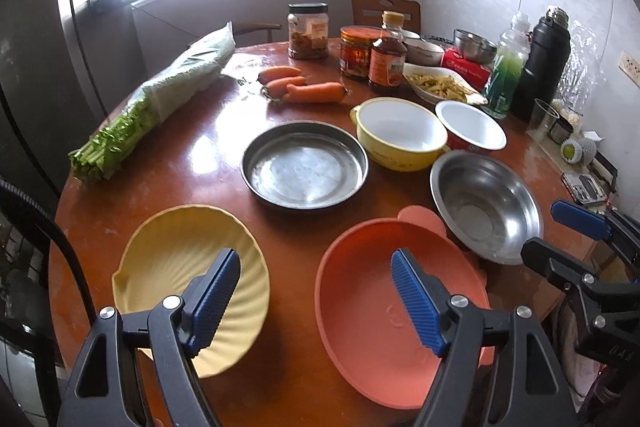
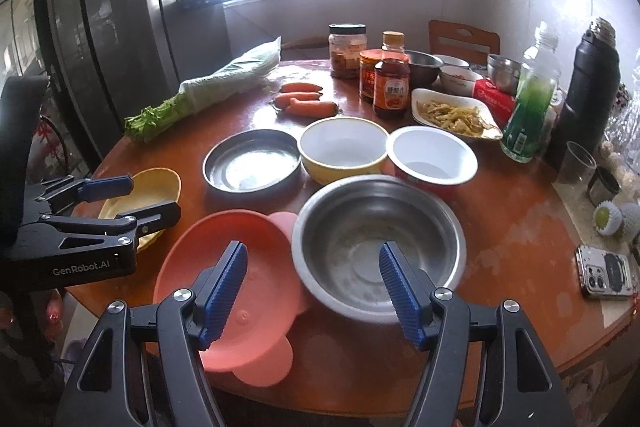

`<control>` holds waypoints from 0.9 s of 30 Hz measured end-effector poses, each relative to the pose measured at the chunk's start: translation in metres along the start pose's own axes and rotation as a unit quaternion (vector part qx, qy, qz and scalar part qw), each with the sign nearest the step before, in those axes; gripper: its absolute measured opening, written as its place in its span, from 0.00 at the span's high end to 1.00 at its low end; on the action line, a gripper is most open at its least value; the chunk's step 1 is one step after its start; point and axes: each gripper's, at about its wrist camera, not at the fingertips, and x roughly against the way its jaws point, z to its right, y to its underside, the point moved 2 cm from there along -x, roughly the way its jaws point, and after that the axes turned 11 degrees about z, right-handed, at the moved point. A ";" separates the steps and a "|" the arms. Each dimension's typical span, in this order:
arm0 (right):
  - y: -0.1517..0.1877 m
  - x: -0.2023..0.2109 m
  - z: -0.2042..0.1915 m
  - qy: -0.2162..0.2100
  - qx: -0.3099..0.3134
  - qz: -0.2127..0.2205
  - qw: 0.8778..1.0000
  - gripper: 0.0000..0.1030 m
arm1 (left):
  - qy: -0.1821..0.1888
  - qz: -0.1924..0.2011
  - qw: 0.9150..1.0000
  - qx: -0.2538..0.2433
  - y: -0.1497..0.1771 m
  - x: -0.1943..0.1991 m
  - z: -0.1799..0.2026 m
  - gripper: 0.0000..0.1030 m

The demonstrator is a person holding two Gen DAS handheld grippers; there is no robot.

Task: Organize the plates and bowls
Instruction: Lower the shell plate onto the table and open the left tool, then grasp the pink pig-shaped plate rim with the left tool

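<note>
left tool [image 1: 316, 297] spread, empty, angled down over counter [image 1: 208, 163] between yellow plate [image 1: 168, 255] and orange plate [image 1: 360, 307]; right tool [image 2: 312, 291] spread, empty, above steel bowl [image 2: 360, 227].

Yellow plate [image 2: 158, 187] partly hidden behind left gripper [image 2: 136, 197]. Orange plate [image 1: 384, 311] near rim covered by gripper fingers [image 1: 418, 301]. Jar labels [image 1: 314, 31] too small to read.

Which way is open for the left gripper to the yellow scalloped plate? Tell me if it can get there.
Probably yes. The left gripper hangs open, empty, just above the yellow scalloped plate, with nothing between. The pink plate lies beside it, apart.
</note>
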 end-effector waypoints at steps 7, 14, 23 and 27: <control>0.018 0.007 0.002 -0.004 -0.010 -0.013 1.000 0.32 | 0.026 -0.026 0.999 -0.021 0.021 0.000 0.016 0.25; 0.043 0.005 0.000 -0.016 -0.021 -0.041 0.999 0.32 | 0.034 -0.053 0.998 -0.026 0.044 -0.003 0.025 0.25; 0.064 -0.009 -0.006 -0.038 -0.033 -0.068 0.996 0.32 | 0.034 -0.080 0.996 -0.017 0.064 -0.006 0.023 0.25; 0.069 -0.017 -0.005 -0.040 -0.040 -0.077 0.995 0.32 | 0.035 -0.088 0.995 -0.011 0.068 -0.010 0.023 0.25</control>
